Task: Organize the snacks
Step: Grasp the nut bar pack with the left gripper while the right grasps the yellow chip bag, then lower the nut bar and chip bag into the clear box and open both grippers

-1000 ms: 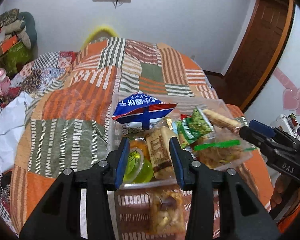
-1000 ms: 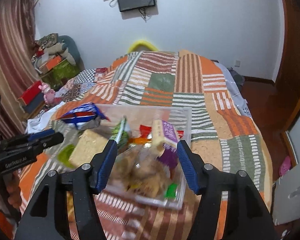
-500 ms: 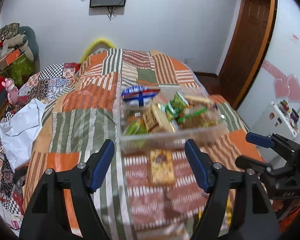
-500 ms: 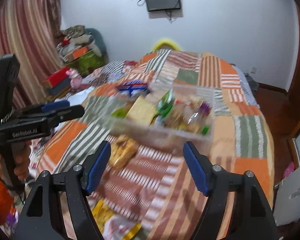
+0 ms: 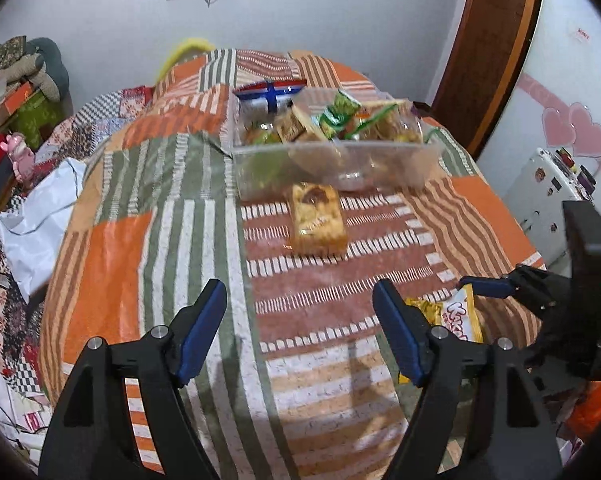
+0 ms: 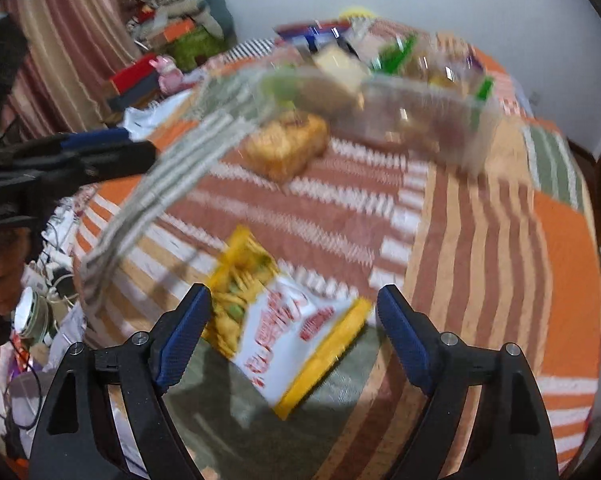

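left gripper (image 5: 300,320): jaws parted, empty, over bare quilt (image 5: 112,272) | right gripper (image 6: 294,334): jaws just widened, straddling yellow snack bag (image 6: 284,328), no contact, likely next pick | bin (image 5: 332,160): nearly full | orange packet (image 5: 318,220): loose, just before bin

**Colours on the bed**

The patchwork bedspread (image 5: 172,208) mixes orange, olive-green and rust-brown blocks with white stripes. The clear plastic box (image 5: 380,164) holds a blue, white and red packet (image 5: 270,92) and green wrappers (image 5: 340,110). A golden-brown snack pack (image 5: 316,220) lies beside it; a yellow-edged white bag with red lettering (image 6: 284,340) lies nearer. Gripper pads (image 5: 200,328) are blue on black.
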`<state>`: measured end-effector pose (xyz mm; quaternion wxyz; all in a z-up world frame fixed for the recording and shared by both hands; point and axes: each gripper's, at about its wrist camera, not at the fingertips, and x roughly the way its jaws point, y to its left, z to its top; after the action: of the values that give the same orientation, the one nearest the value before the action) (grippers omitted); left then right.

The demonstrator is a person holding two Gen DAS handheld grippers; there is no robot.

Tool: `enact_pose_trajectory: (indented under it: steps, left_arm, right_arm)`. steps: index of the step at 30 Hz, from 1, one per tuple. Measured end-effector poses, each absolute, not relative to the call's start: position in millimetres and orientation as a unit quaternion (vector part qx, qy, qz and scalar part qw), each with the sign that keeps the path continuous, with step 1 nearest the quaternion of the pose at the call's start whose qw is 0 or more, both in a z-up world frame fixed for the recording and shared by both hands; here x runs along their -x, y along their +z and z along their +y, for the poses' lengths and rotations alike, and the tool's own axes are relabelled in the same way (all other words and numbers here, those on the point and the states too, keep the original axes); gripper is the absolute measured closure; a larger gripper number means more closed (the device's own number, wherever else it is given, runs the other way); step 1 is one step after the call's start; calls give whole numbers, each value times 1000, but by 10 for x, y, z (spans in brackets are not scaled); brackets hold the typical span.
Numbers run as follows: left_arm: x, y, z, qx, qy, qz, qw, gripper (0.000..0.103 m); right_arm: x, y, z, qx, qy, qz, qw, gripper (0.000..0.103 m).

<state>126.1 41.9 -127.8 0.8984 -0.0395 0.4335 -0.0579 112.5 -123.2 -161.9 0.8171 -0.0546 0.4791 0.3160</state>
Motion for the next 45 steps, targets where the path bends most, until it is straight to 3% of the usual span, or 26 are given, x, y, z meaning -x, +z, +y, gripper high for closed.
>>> enact_pose_trajectory:
  steps: [3,4,8,12,14,17,26,32,45]
  left_arm:
    - [-1296,-1314,378,38,-61,437,897,28]
    - [-1318,-1326,362,38,-62,438,896,28]
    - [-1432,-1371,300,39,-67,441,894,28]
    - [-1606,-1428,231,40,-68,444,893,28]
    - [-1726,-1462,200,40,-65,445,892,28]
    - [-1890,-1514,172,41,-60,446,892,28]
    - [-2397,-1795,148,60,-47,469,880,29]
    - [-2527,-1976,114,58,-46,482,873,57]
    - [-2269,-1579,194,52,-63,435,897,58]
  right_arm:
    - [-1133,-1632,-1299,32,322,478,816,26]
    - [-1132,-1620,-1310,31,326,476,816,43]
    - [-1135,-1554,-1381,18,333,471,817,63]
    - [-1184,-1482,-1478,13,317,458,830,67]
    - [-1246,-1454,-1547,-3,316,456,832,77]
    - [-1332,-1392,-1625,-7,302,445,843,81]
    - [-1562,-1331,-1785,-30,288,433,853,82]
    - [-1715,-1282,-1803,-41,280,423,860,82]
    - [-1990,-1056,-1743,-54,277,389,877,82]
